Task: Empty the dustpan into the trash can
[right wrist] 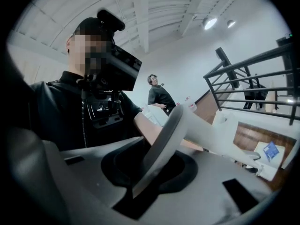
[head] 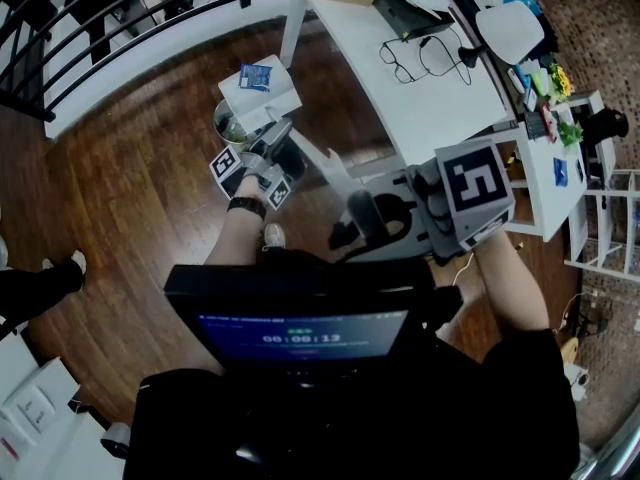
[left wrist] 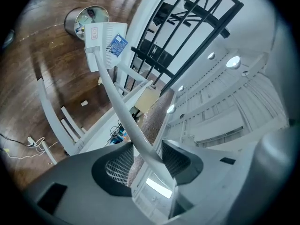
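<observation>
A white long-handled dustpan [head: 262,90] with a blue packet [head: 254,76] on it hangs over a round metal trash can [head: 228,126] on the wooden floor. My left gripper [head: 272,153] is low on the pale handle [head: 330,168], close to the pan. In the left gripper view the handle [left wrist: 124,118] runs between the jaws of my left gripper [left wrist: 147,156]; a gap shows beside one pad. The dustpan [left wrist: 105,41] and trash can [left wrist: 82,20] lie beyond. My right gripper [head: 355,223] is shut on the handle's grey top end [right wrist: 166,135].
A white desk [head: 430,98] with glasses and cables stands to the right of the can. A black railing [head: 100,18] curves along the far left. Another person [right wrist: 157,95] stands in the background. A shelf unit [head: 590,168] with small items is at the far right.
</observation>
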The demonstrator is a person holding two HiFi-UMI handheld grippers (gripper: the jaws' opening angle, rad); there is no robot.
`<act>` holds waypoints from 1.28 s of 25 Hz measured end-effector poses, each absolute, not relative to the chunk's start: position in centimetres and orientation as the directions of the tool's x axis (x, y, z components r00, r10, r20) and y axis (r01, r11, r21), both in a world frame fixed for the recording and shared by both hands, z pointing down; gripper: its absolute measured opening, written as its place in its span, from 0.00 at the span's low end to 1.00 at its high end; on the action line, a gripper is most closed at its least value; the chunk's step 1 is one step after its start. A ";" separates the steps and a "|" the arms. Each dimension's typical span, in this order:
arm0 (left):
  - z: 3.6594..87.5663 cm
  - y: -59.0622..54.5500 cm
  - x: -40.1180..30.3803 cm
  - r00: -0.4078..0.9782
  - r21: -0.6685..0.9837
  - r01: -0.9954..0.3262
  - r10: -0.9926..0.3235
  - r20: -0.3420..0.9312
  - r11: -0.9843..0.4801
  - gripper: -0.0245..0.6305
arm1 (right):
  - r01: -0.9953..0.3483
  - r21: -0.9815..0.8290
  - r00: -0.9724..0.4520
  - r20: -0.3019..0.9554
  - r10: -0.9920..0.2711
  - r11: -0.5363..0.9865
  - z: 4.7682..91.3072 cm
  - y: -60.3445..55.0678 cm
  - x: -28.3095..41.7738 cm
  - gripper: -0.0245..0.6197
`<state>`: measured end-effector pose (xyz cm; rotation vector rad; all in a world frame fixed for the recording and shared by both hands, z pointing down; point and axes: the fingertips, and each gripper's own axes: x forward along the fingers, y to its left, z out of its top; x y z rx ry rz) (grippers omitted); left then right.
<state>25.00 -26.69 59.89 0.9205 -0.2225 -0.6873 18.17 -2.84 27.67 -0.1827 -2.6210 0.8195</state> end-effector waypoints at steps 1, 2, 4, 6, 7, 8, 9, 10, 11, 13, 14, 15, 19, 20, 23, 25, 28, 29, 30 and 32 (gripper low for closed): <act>60.1 -26.5 25.2 0.765 0.786 0.457 -0.636 -0.108 0.416 0.30 | 0.009 -0.574 -0.909 0.336 0.245 0.819 27.8 -2.7 18.3 0.18; 60.2 -26.4 25.5 0.761 0.780 0.465 -0.640 -0.111 0.418 0.30 | 0.010 -0.576 -0.900 0.351 0.258 0.818 28.0 -2.6 18.4 0.18; 60.5 -26.1 25.9 0.751 0.768 0.484 -0.649 -0.120 0.419 0.30 | 0.016 -0.581 -0.882 0.376 0.286 0.814 28.3 -2.2 18.8 0.18; 60.8 -25.8 26.3 0.749 0.761 0.493 -0.651 -0.125 0.422 0.30 | 0.028 -0.586 -0.869 0.386 0.309 0.810 28.6 -1.8 19.0 0.18; 60.9 -25.7 26.5 0.751 0.759 0.495 -0.648 -0.129 0.423 0.30 | 0.032 -0.588 -0.866 0.388 0.317 0.808 28.6 -1.8 19.1 0.18; 60.8 -25.7 26.8 0.752 0.756 0.498 -0.645 -0.134 0.424 0.30 | 0.037 -0.591 -0.862 0.389 0.325 0.806 28.6 -1.8 19.2 0.18; 60.7 -25.6 27.1 0.751 0.753 0.503 -0.645 -0.139 0.424 0.30 | 0.042 -0.594 -0.858 0.391 0.334 0.803 28.5 -1.8 19.5 0.18; 60.5 -25.6 27.5 0.747 0.748 0.511 -0.648 -0.145 0.423 0.30 | 0.047 -0.599 -0.851 0.395 0.347 0.799 28.3 -1.7 19.8 0.18; 60.3 -25.6 27.9 0.741 0.742 0.521 -0.654 -0.150 0.421 0.30 | 0.054 -0.603 -0.841 0.403 0.362 0.796 28.1 -1.7 20.2 0.18; 60.0 -25.7 28.6 0.725 0.726 0.547 -0.670 -0.161 0.417 0.29 | 0.066 -0.611 -0.814 0.424 0.397 0.789 27.8 -1.7 20.7 0.18; 59.9 -25.7 28.7 0.717 0.717 0.560 -0.677 -0.168 0.415 0.29 | 0.070 -0.616 -0.799 0.436 0.414 0.784 27.7 -1.7 20.7 0.18; 59.8 -25.8 28.8 0.710 0.708 0.572 -0.683 -0.175 0.413 0.29 | 0.074 -0.622 -0.785 0.446 0.430 0.780 27.6 -1.8 20.6 0.18; 59.6 -26.5 28.3 0.670 0.665 0.628 -0.715 -0.200 0.404 0.29 | 0.085 -0.647 -0.727 0.480 0.492 0.757 27.4 -2.7 19.7 0.18; 59.6 -26.7 28.3 0.659 0.651 0.644 -0.724 -0.204 0.402 0.29 | 0.087 -0.656 -0.712 0.485 0.507 0.750 27.4 -3.1 19.4 0.18; 59.8 -27.4 27.8 0.640 0.621 0.671 -0.740 -0.209 0.405 0.29 | 0.085 -0.680 -0.674 0.499 0.545 0.729 27.4 -4.1 18.3 0.18; 59.9 -27.9 27.2 0.630 0.601 0.686 -0.748 -0.209 0.410 0.29 | 0.081 -0.694 -0.644 0.512 0.569 0.716 27.5 -4.9 17.3 0.18; 60.4 -28.0 26.5 0.613 0.568 0.709 -0.764 -0.203 0.418 0.29 | 0.084 -0.719 -0.587 0.524 0.617 0.690 28.0 -5.5 15.8 0.18; 60.6 -27.8 26.4 0.610 0.558 0.714 -0.767 -0.200 0.422 0.29 | 0.089 -0.727 -0.567 0.525 0.635 0.681 28.2 -5.5 15.3 0.18; 60.8 -27.6 26.2 0.609 0.551 0.717 -0.769 -0.196 0.427 0.29 | 0.089 -0.735 -0.551 0.525 0.649 0.672 28.3 -5.5 14.9 0.18; 61.3 -27.3 25.8 0.608 0.540 0.719 -0.772 -0.183 0.438 0.29 | 0.084 -0.751 -0.526 0.525 0.669 0.655 28.7 -5.6 14.0 0.18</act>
